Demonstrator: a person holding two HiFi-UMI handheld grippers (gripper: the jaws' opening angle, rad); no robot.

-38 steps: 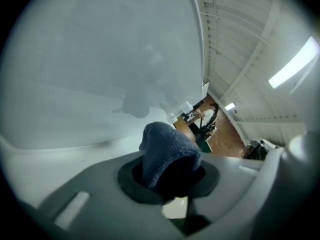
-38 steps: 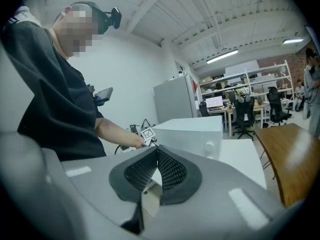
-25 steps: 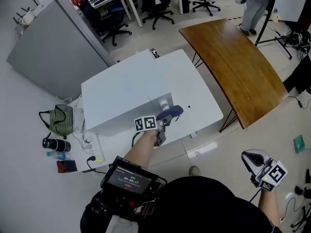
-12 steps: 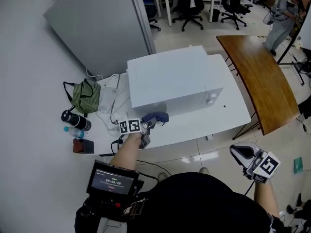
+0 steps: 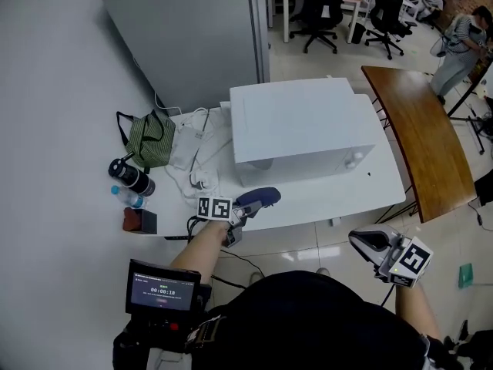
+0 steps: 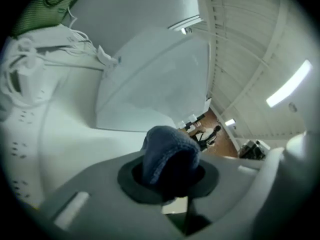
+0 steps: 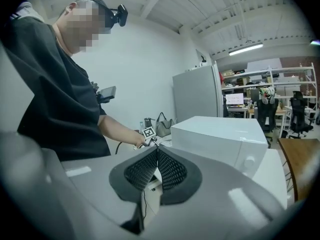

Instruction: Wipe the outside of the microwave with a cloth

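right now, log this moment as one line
left tool shut on blue cloth | cloth near microwave front-left corner, apart | right tool shut, empty

A green striped bag (image 5: 150, 138), dark flask (image 5: 129, 176) and water bottle (image 5: 126, 198) sit beside tangled white cables (image 5: 199, 154).

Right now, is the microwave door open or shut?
Shut. The microwave has a flat, flush front next to its knob, and no door swings out from it.

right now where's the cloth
In the head view, the blue cloth is clamped in the left gripper, just off the front left corner of the microwave.
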